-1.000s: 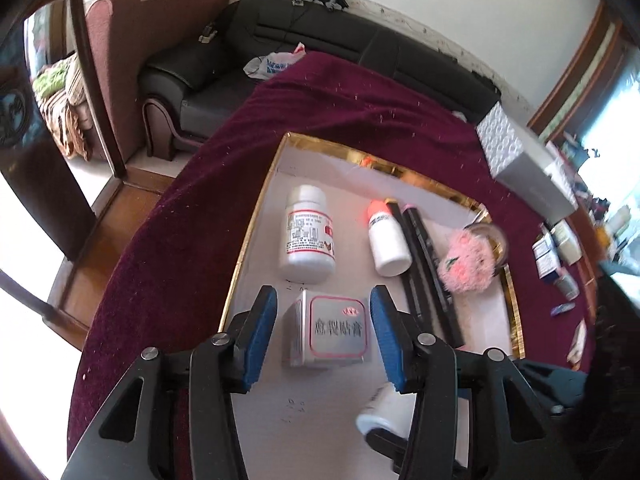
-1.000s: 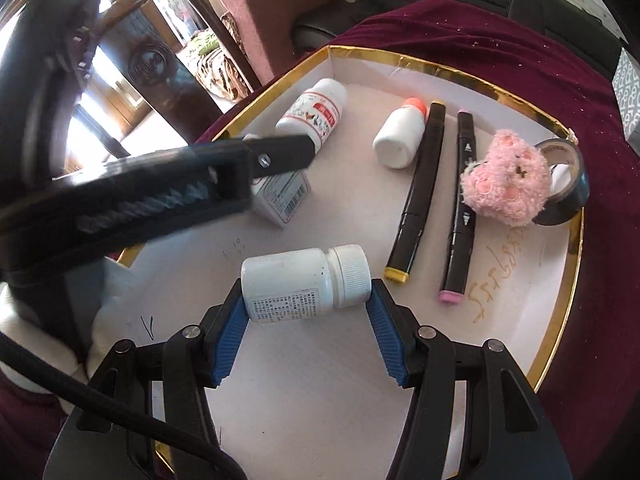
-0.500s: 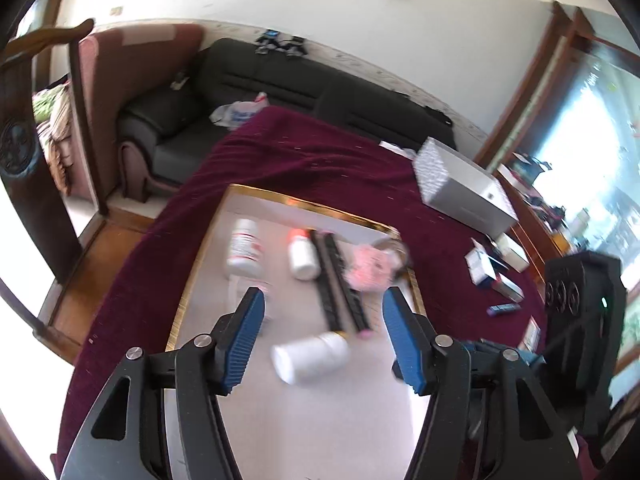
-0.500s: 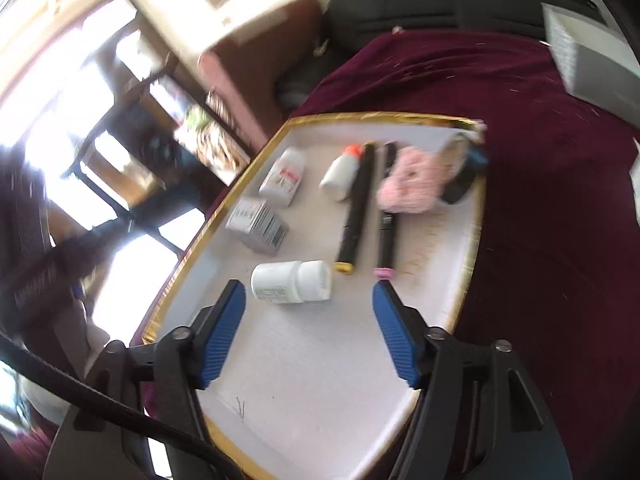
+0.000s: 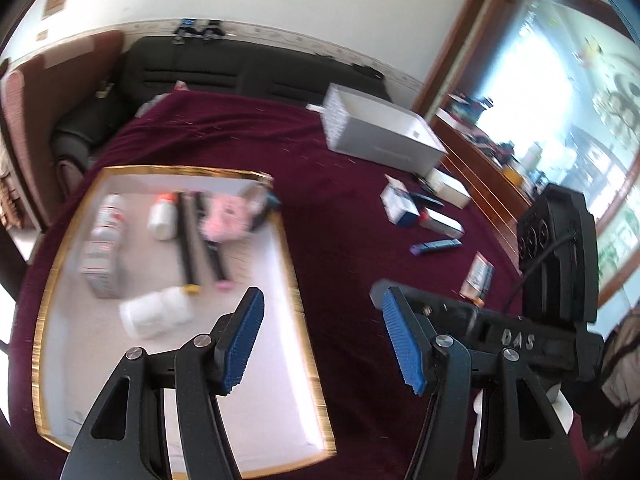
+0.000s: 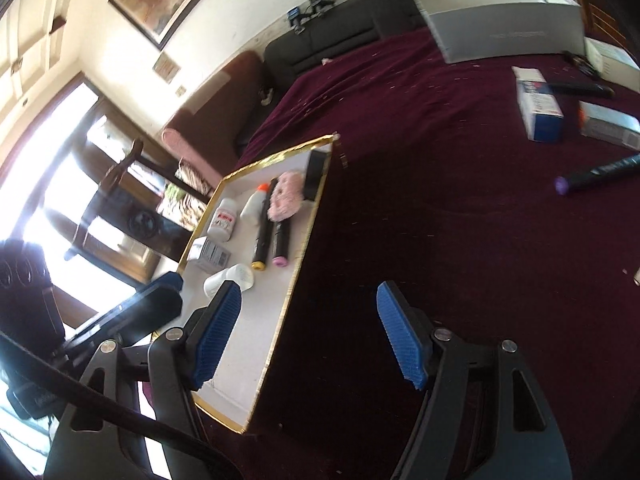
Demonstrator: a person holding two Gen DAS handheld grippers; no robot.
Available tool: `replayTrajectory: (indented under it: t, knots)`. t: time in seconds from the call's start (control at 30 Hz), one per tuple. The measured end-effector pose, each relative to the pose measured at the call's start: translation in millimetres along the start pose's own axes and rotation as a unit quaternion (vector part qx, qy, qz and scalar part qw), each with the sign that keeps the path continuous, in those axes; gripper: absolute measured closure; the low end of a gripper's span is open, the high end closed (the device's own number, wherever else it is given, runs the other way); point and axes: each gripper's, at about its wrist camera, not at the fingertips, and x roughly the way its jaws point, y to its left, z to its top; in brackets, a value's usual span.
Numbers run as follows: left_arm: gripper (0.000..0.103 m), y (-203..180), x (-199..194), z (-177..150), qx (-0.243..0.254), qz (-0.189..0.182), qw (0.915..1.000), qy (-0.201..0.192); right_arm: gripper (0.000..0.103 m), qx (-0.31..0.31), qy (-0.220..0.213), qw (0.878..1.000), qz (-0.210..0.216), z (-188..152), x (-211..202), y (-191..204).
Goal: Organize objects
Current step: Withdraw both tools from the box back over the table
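Observation:
A gold-rimmed white tray [image 5: 294, 280] lies on the maroon cloth. It holds a white bottle on its side [image 5: 156, 318], a silver box [image 5: 100, 268], a red-labelled bottle [image 5: 110, 216], an orange-capped bottle [image 5: 162, 220], two black markers [image 5: 188, 240], a pink plush [image 5: 226, 220] and a tape roll [image 5: 260, 204]. My left gripper [image 5: 320, 332] hangs open and empty over the tray's right rim. My right gripper [image 6: 312, 328] is open and empty too, over the cloth just right of the tray [image 6: 310, 240]. Loose on the cloth lie a purple-tipped marker [image 6: 596, 174] and a blue-and-white box [image 6: 538, 104].
A long grey box [image 5: 380, 132] stands at the cloth's far side. Near it lie a silver box with an orange end [image 5: 442, 222] and a small packet [image 5: 478, 276]. A black sofa [image 5: 240, 68] is behind the table, and a wooden cabinet stands at the right.
The left gripper let go of the silver box and the right one let go of the white bottle. Both opened, pulled back and swung right towards the open cloth.

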Motion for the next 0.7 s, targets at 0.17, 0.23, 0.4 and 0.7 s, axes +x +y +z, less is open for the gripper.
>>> replayTrajectory:
  t: [0.17,0.23,0.4,0.7]
  knots:
    - [0.047,-43.7,23.1,-7.9,0.016,-0.032,0.9991,0.021,0.032,0.039,-0.029,0.999,-0.008,-0.6,-28.0,-34.1]
    - [0.047,-61.8,36.2,-10.2,0.029,-0.032,0.9988,0.026,0.033,0.048,-0.044,0.998,-0.015,-1.3,-42.5,-45.9]
    - [0.047,-86.1,71.2,-22.4,0.058,-0.011,0.9971,0.047,0.03,0.076,-0.074,0.994,-0.03,0.3,-73.9,-81.8]
    - [0.048,-86.3,122.8,-36.0,0.052,0.025,0.995,0.082,0.031,0.116,-0.137,0.977,-0.114,35.8,-130.3,-160.0]
